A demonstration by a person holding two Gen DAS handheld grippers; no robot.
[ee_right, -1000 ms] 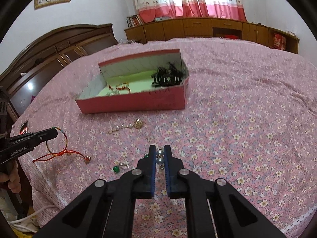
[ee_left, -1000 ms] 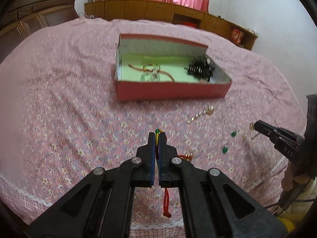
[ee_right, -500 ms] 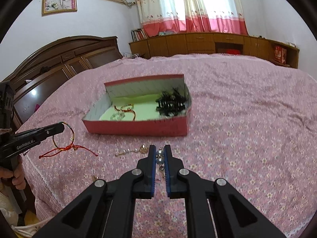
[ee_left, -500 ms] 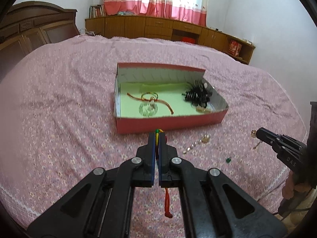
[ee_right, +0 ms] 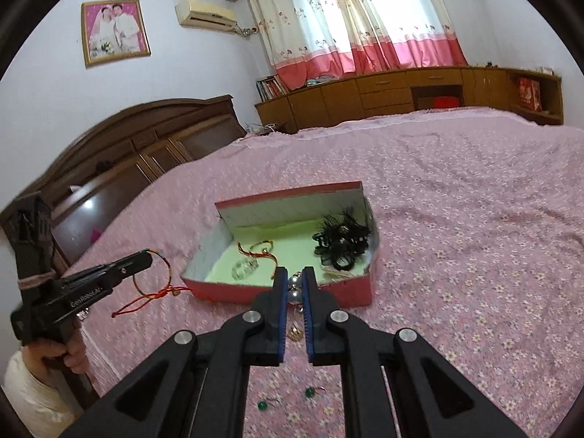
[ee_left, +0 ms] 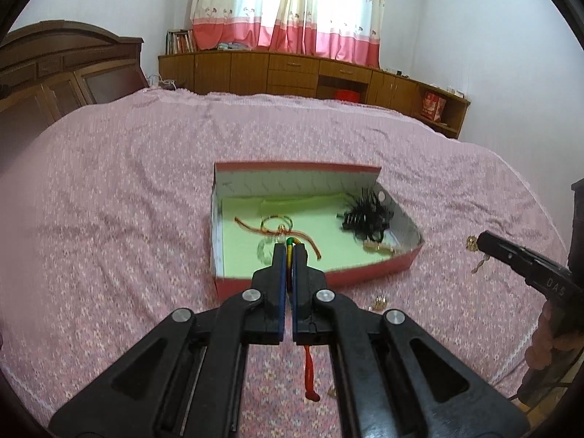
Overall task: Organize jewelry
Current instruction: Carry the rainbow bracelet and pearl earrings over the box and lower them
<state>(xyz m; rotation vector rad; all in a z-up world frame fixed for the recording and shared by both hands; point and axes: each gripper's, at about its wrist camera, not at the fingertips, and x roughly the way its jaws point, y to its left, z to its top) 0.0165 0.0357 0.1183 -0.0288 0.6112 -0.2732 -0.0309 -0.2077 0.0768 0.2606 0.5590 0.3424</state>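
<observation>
Box [ee_left: 365, 276] on bed [ee_left: 109, 219] w/ hair ties [ee_left: 367, 215] in right end.

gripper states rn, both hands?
Left gripper: closed on the red string bracelet.
Right gripper: closed on a silver bead earring.

Daylit bedroom, soft light, heavy fisheye warp

Light pours in through the curtains [ee_left: 288, 3] at 12 o'clock in both views, blown out white in the middle, so the bed [ee_left: 109, 219] is evenly lit with barely any shadows. Straight lines bend hard toward the rims and black vignette eats the corners. Left view looks a bit smeary at 9 o'clock; the red box [ee_right: 350, 294] edges are slightly soft from motion blur. Faint glare on the dark headboard [ee_right: 84, 211] at 9 o'clock, right view.
</observation>
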